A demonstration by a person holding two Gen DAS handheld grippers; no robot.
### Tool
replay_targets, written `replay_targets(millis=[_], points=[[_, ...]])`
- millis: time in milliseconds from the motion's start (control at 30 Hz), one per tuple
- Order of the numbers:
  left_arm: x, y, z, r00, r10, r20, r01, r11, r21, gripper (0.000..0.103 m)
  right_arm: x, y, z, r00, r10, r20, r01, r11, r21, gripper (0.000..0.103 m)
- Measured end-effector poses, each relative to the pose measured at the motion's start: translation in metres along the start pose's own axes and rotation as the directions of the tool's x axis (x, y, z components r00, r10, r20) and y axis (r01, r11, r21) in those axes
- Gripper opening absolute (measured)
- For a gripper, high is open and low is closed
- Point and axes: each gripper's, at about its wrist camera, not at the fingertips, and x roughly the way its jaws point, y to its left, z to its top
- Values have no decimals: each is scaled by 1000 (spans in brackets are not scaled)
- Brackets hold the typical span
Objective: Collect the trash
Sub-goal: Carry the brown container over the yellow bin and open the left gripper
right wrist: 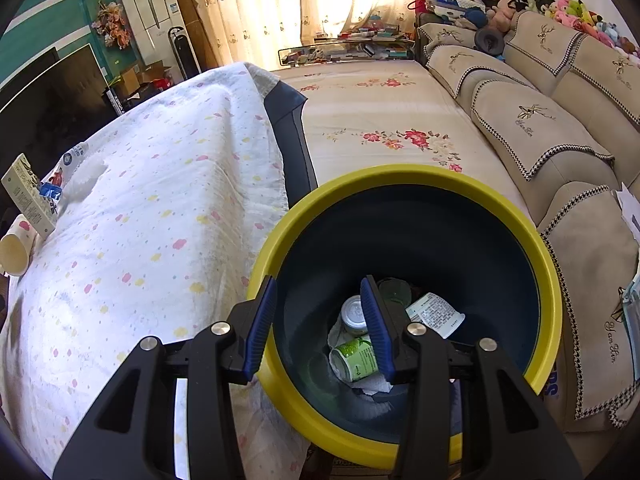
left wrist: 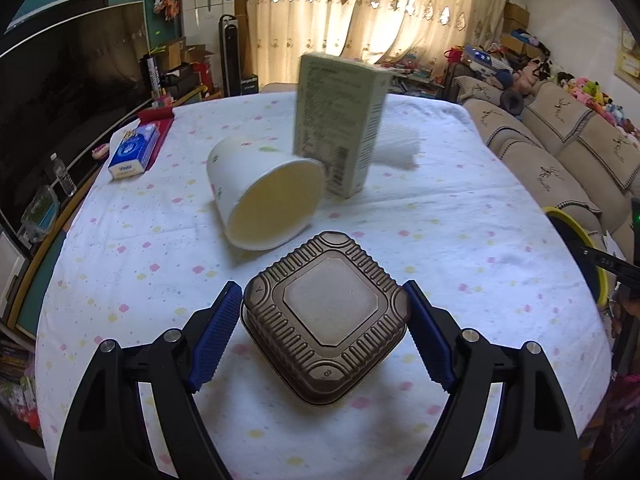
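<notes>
In the left wrist view my left gripper (left wrist: 323, 320) has its blue pads against two opposite corners of a brown ribbed square container (left wrist: 326, 320) that rests on the tablecloth. Beyond it a white paper cup (left wrist: 264, 196) lies on its side, and a pale green carton (left wrist: 340, 120) stands upright behind it. In the right wrist view my right gripper (right wrist: 318, 320) is open and empty, with one finger on each side of the near rim of a yellow-rimmed dark bin (right wrist: 404, 184). The bin holds cans (right wrist: 356, 356), paper and a white pot.
The table carries a spotted white cloth (left wrist: 460, 240). A blue tissue pack (left wrist: 134, 154) and a red item lie at its far left. The sofa (right wrist: 552, 132) stands to the right, a flowered mat (right wrist: 380, 112) beyond the bin, and the TV (left wrist: 60, 100) at left.
</notes>
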Motion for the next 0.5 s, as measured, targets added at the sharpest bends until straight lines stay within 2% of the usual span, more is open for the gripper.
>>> replay_targets(millis=[267, 500], points=[[-20, -58, 10, 995, -96, 27, 93, 990, 102, 80, -16, -12, -7, 1000, 6, 26, -7, 1000, 25, 42], [-15, -132, 28, 974, -229, -4, 225, 953, 202, 80, -36, -33, -15, 998, -18, 62, 14, 998, 67, 43]])
